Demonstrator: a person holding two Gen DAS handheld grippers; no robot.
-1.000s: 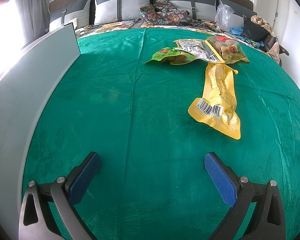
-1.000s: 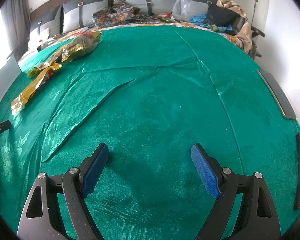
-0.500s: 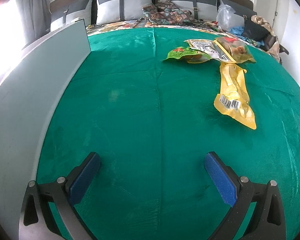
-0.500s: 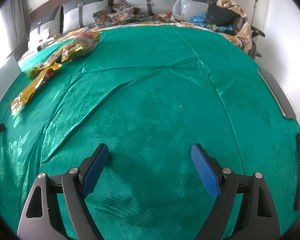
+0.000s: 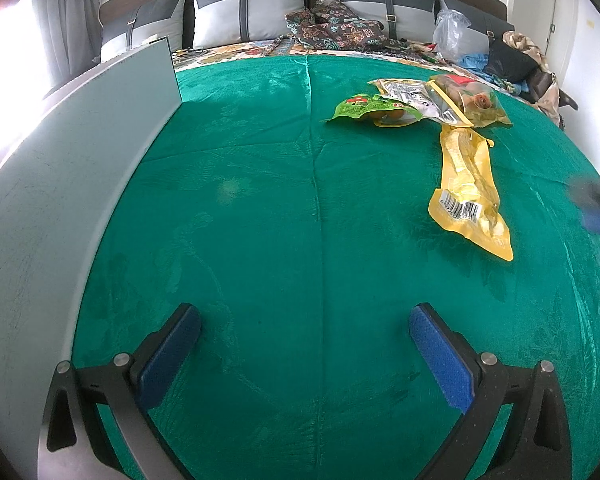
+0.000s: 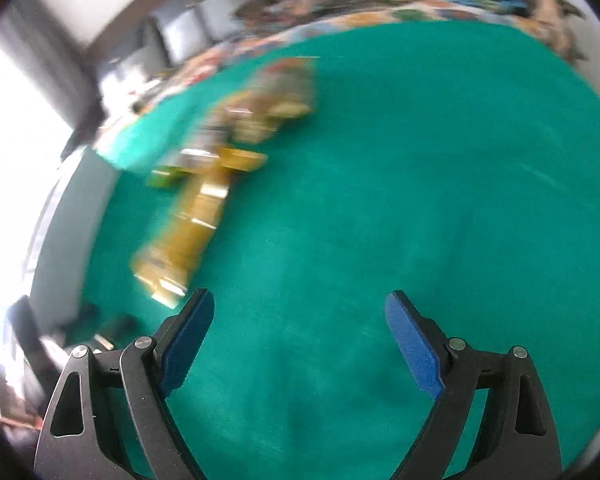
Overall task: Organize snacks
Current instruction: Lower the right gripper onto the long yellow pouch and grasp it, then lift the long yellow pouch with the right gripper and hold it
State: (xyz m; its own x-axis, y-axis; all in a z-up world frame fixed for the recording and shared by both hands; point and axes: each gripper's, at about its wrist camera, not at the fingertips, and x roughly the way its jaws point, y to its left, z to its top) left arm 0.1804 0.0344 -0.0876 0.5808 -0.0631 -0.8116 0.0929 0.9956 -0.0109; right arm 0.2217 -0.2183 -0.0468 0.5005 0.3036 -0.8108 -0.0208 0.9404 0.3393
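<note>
1. Left wrist view: left gripper spread wide, empty, over green bedspread.
2. Right gripper jaws just widened, nothing betw. them; approach step, judged.
3. Yellow packet lies flat, barcode end nearest, long axis running away toward snack pile.
4. Next: center jaws across packet's narrow width.

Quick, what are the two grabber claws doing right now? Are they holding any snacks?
Left gripper: open, empty, over the green bedspread.
Right gripper: open, holding nothing; the yellow snack packet lies ahead of it.
</note>
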